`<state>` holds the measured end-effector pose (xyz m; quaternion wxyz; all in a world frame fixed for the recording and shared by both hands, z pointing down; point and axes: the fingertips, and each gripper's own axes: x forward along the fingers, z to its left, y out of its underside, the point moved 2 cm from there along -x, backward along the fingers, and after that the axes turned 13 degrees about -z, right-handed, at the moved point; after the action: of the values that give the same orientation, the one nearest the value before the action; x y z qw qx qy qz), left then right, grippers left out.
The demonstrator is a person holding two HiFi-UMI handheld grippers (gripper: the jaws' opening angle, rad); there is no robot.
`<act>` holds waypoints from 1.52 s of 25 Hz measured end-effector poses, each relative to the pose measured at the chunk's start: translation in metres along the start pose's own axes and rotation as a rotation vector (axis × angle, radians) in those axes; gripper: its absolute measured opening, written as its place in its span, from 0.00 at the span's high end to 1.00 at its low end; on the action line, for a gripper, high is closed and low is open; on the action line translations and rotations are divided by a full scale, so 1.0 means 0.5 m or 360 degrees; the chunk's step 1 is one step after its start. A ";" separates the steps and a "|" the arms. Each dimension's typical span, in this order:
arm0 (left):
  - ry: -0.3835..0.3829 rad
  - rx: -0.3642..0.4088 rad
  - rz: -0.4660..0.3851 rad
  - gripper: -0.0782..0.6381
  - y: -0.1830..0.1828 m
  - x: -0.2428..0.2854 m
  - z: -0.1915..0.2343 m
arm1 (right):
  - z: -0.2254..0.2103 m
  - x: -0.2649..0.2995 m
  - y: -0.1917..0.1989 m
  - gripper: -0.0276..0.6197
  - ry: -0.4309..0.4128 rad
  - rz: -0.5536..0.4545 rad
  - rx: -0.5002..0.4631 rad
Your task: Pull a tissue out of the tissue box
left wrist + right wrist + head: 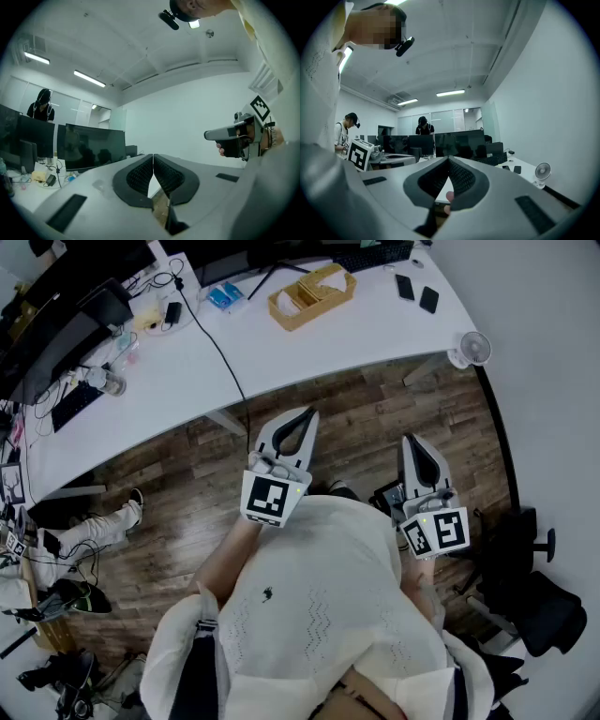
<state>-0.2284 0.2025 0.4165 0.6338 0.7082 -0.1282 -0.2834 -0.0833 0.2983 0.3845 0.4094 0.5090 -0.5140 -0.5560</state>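
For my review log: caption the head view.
Person facing a white desk holds left gripper and right gripper shut, empty.

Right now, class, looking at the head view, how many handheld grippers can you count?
2. The left gripper points over the wooden floor toward the white desk; the right gripper is beside it, at the picture's right. No others show.

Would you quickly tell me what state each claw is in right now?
Left claw: closed, holding nothing.
Right claw: closed, holding nothing.
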 end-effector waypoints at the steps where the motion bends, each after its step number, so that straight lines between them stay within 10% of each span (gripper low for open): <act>1: -0.0007 0.0001 0.0006 0.87 0.000 0.000 0.000 | 0.003 -0.001 0.002 0.96 0.0000 0.0008 -0.0001; 38: -0.0089 -0.0172 -0.0055 0.87 0.026 0.022 0.057 | -0.021 0.052 0.025 0.96 0.0026 -0.0007 -0.0031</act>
<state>-0.2331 0.1709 0.4255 0.6623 0.6669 -0.1182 -0.3204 -0.0775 0.2697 0.3936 0.4174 0.5106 -0.5039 -0.5577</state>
